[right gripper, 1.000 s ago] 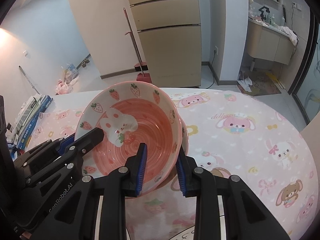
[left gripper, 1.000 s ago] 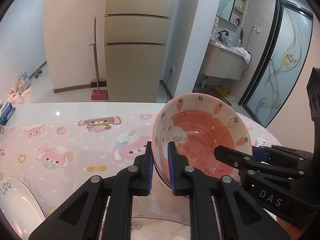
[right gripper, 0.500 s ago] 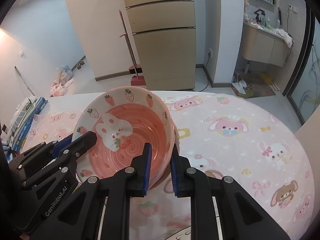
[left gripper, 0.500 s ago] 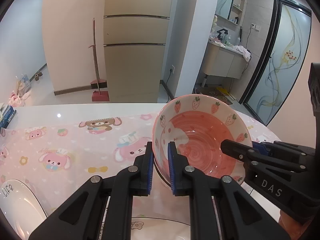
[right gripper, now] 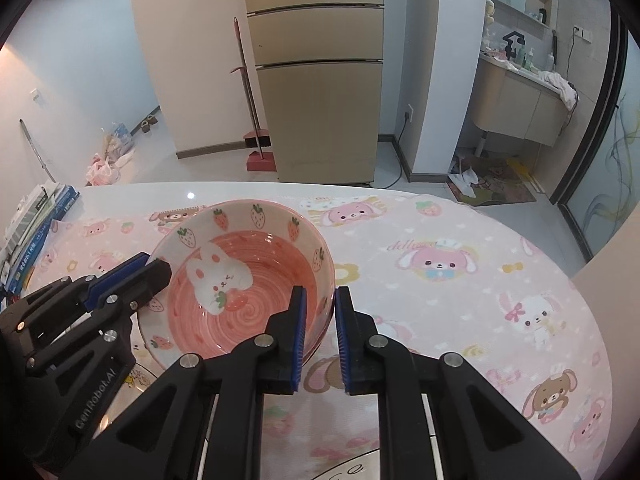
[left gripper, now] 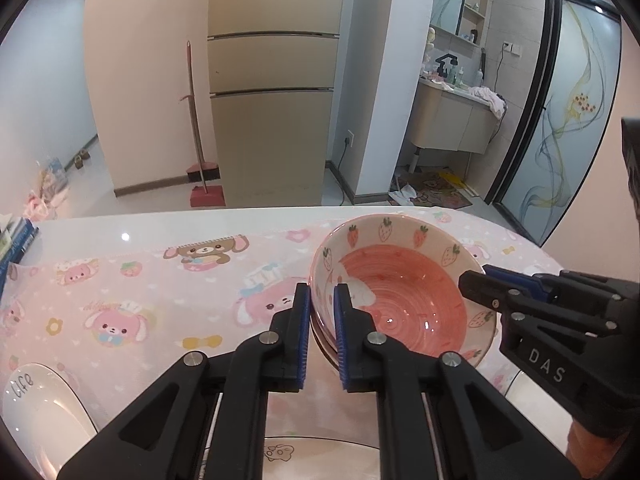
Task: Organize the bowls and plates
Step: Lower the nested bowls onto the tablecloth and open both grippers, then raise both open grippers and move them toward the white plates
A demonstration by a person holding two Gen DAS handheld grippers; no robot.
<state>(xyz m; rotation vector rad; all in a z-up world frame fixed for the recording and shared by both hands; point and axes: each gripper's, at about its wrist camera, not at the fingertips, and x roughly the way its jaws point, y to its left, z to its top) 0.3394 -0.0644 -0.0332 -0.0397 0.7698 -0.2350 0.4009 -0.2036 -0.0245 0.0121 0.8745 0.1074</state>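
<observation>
A pink bowl (left gripper: pixel 404 300) with strawberries and a white rabbit inside rests nested in a second bowl, of which only the rim edge shows below it. Both stand on the pink cartoon tablecloth (left gripper: pixel 160 300). My left gripper (left gripper: pixel 320 292) is shut on the bowl's left rim, one pad inside and one outside. In the right wrist view the bowl (right gripper: pixel 248 300) sits left of centre. My right gripper (right gripper: pixel 320 294) is closing on its right rim, and the pads press on the wall between them. Each gripper also shows in the other's view: the right gripper (left gripper: pixel 472 280), the left gripper (right gripper: pixel 156 268).
A white plate (left gripper: pixel 40 404) lies at the near left and another plate (left gripper: pixel 320 452) under my left gripper's arms. Books (right gripper: pixel 36 232) are stacked at the table's left edge. Beyond the table's far edge stand a fridge (right gripper: pixel 316 80) and a broom (right gripper: pixel 252 112).
The right gripper's jaws have narrowed onto the bowl's right rim. The bowl has gone from tilted up to more level and sits lower. The left gripper's hold is unchanged.
</observation>
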